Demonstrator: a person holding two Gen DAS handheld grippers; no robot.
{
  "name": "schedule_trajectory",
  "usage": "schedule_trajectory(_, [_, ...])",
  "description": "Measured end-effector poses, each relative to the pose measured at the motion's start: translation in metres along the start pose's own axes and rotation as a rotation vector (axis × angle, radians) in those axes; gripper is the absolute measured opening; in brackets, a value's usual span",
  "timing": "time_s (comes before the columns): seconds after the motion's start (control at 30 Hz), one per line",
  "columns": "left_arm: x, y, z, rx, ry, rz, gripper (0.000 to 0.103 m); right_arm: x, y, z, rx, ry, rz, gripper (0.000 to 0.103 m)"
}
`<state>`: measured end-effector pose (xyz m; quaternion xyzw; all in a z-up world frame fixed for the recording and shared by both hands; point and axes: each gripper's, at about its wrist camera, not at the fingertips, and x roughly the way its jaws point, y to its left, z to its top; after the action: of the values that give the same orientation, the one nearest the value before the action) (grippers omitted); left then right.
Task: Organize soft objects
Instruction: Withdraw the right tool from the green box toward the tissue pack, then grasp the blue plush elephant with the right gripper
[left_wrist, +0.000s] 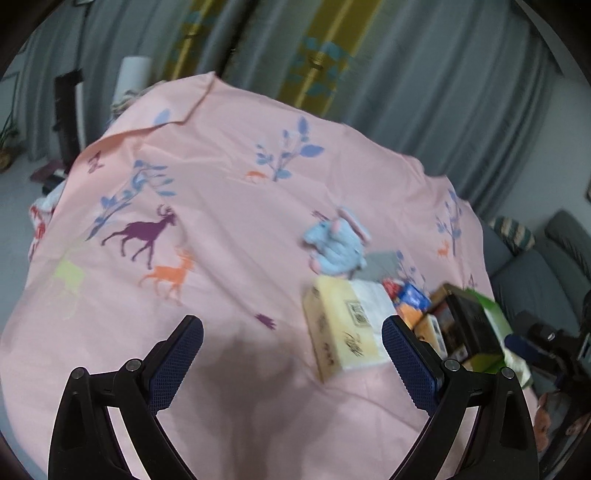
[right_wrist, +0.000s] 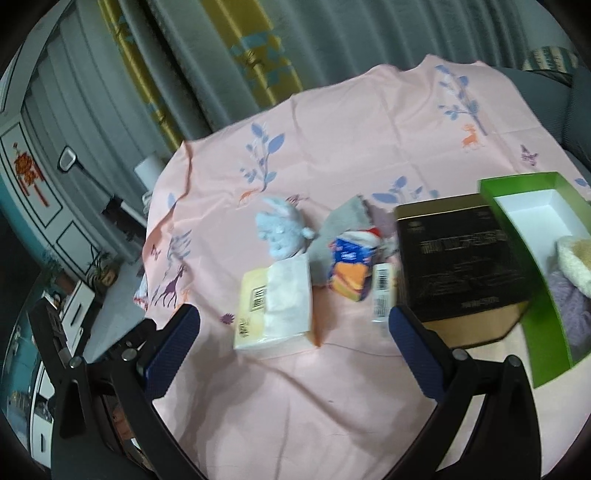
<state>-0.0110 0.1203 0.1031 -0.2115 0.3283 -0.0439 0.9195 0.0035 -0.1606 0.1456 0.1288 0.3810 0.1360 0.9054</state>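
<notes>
Both grippers, left (left_wrist: 291, 345) and right (right_wrist: 293, 332), are spread wide with nothing in them. The blue plush toy (right_wrist: 280, 230) sits on the pink cloth (right_wrist: 369, 147), touching the tissue pack (right_wrist: 275, 308) at its 12 o'clock; green box (right_wrist: 546, 334) at 3 o'clock.

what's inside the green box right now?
In the right wrist view, the green box holds a cream fluffy item lying over a lilac knitted item. The far end shows bare white lining. Anything beneath those two is covered.
</notes>
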Motion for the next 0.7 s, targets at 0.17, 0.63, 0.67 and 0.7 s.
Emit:
schedule_trajectory(0.17, [0.011, 0.011, 0.0, -0.073, 0.068, -0.091, 0.097, 0.043, 0.031, 0.027, -0.041, 0.054, -0.006, 0.101])
schedule_trajectory(0.63, [0.038, 0.043, 0.005, -0.116, 0.129, 0.068, 0.059, 0.25, 0.067, 0.097, -0.205, 0.248, -0.315, 0.08])
schedule_trajectory(0.67, [0.039, 0.045, 0.005, -0.121, 0.136, 0.067, 0.059, 0.256, 0.064, 0.098, -0.195, 0.253, -0.332, 0.075])
schedule_trajectory(0.7, [0.041, 0.044, 0.004, -0.12, 0.142, 0.061, 0.059, 0.263, 0.061, 0.097, -0.192, 0.263, -0.346, 0.066])
